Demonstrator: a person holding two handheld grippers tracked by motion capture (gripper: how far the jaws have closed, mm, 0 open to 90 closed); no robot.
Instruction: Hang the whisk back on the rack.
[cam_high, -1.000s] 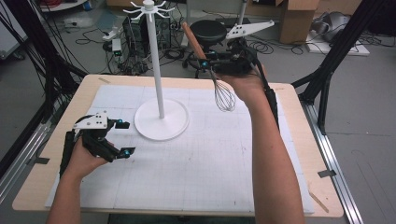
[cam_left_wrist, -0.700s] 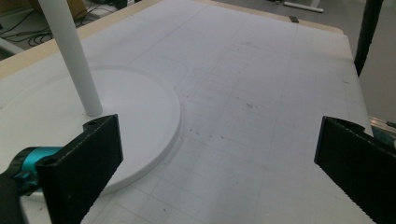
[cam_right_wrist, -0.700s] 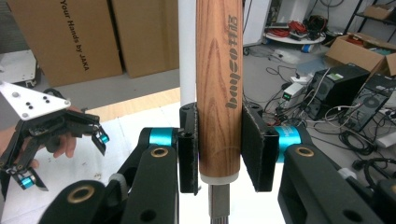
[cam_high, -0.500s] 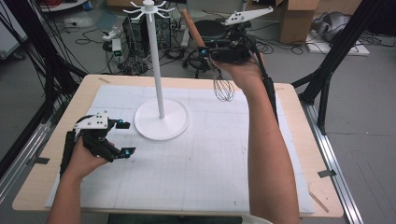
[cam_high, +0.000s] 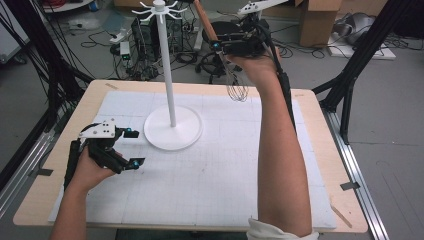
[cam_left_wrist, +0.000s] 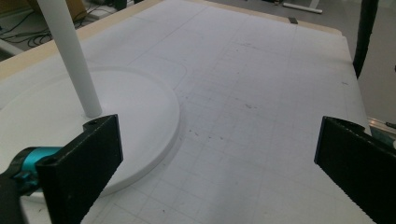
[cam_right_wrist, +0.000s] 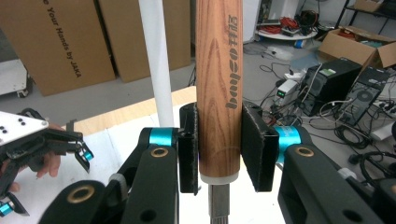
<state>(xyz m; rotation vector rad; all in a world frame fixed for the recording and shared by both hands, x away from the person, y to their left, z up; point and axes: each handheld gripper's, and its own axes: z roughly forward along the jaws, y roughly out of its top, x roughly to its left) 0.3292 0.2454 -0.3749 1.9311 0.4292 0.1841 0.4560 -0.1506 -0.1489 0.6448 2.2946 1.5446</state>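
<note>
Our right tool (cam_high: 235, 46), clenched on the wooden-handled wire whisk (cam_high: 236, 85) hanging upright, sits right of the white hooked stand (cam_high: 167, 65); left tool (cam_high: 131, 147) released.

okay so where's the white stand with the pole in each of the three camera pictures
High view: the white stand sits left of centre on the table, its pole rising to the hooks at the top edge.
Left gripper view: its round base and lower pole fill the upper left.
Right gripper view: the pole rises just left of the whisk.
Shared landmark: the white gridded mat.
</note>
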